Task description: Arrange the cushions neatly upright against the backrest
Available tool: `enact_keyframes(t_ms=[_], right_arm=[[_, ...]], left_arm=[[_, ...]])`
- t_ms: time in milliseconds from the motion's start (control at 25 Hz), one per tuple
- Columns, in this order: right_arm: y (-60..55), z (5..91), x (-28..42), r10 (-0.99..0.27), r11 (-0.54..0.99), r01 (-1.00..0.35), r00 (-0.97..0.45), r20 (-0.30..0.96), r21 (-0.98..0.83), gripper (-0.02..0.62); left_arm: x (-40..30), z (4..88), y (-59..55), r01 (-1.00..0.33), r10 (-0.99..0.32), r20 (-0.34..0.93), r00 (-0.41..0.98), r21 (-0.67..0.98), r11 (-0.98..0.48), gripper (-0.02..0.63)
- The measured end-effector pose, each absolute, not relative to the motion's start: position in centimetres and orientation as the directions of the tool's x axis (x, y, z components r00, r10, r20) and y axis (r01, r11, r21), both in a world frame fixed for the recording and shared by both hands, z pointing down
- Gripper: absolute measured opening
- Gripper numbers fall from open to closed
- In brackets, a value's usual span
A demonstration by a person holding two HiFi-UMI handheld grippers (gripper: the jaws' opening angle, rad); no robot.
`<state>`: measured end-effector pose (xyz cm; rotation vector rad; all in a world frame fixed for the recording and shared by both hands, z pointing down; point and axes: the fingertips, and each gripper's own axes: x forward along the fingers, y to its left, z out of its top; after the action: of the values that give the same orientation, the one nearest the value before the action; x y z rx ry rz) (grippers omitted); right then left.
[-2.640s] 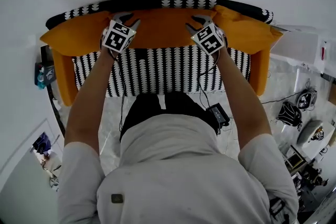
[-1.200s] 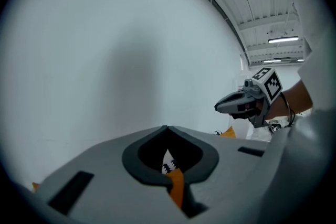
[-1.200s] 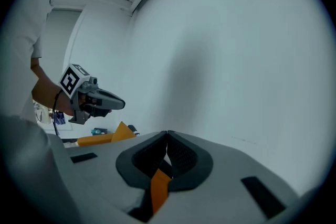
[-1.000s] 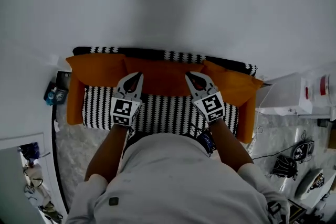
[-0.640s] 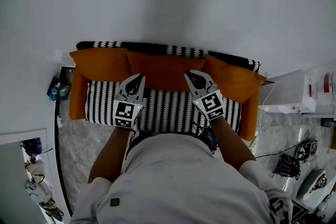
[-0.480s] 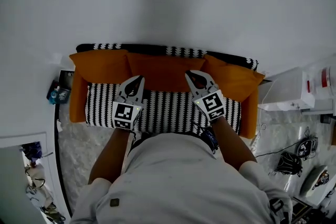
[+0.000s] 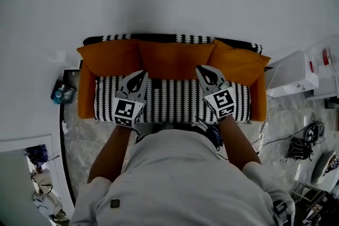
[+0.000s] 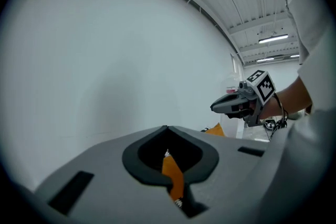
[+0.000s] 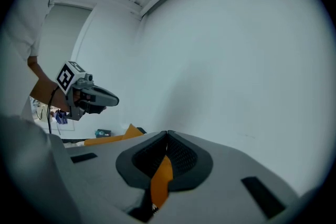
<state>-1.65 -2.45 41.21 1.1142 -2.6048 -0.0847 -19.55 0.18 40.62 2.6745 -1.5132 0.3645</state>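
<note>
Three orange cushions stand upright side by side against the sofa's black-and-white backrest (image 7: 169, 38): a left cushion (image 7: 108, 57), a middle cushion (image 7: 175, 59) and a right cushion (image 7: 238, 63). My left gripper (image 7: 142, 74) hovers over the striped seat (image 7: 172, 100) in front of the gap between the left and middle cushions, shut and empty. My right gripper (image 7: 203, 69) is shut and empty too, over the seat before the middle and right cushions. Neither touches a cushion. In the left gripper view the right gripper (image 8: 218, 106) hangs in the air against the white wall.
Orange armrests (image 7: 86, 98) close both ends of the sofa, and a white wall rises behind it. A white cabinet (image 7: 288, 74) stands to the right, with cables and bags (image 7: 299, 146) on the floor. A blue object (image 7: 62, 93) lies left of the sofa.
Both grippers have drawn back from the middle cushion's top edge to above the seat. The person has stepped away, so the sofa sits lower and more centred in view.
</note>
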Motion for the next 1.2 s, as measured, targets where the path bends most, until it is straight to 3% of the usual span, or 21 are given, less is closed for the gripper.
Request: enact_keyframes(t_ms=[280,640,1200], right_arm=[[4.3,41.1,-2.8,-0.757,0.645,-0.746,-0.595,0.271,0.166,0.028],[9.3,40.9,-1.6,-0.752,0.651,-0.741,-0.600,0.274,0.165,0.028],[17.5,41.1,8.3,-0.699,0.711,-0.690,-0.674,0.239,0.136,0.028]], left_arm=[[-21.5,40.5,5.5,-0.803,-0.796,0.208,0.569,-0.069,-0.592,0.009],[-20.7,40.3,9.3,-0.814,-0.802,0.191,0.566,-0.024,-0.580,0.009],[-8.9,40.1,17.1,-0.843,-0.836,0.157,0.526,-0.033,-0.537,0.009]])
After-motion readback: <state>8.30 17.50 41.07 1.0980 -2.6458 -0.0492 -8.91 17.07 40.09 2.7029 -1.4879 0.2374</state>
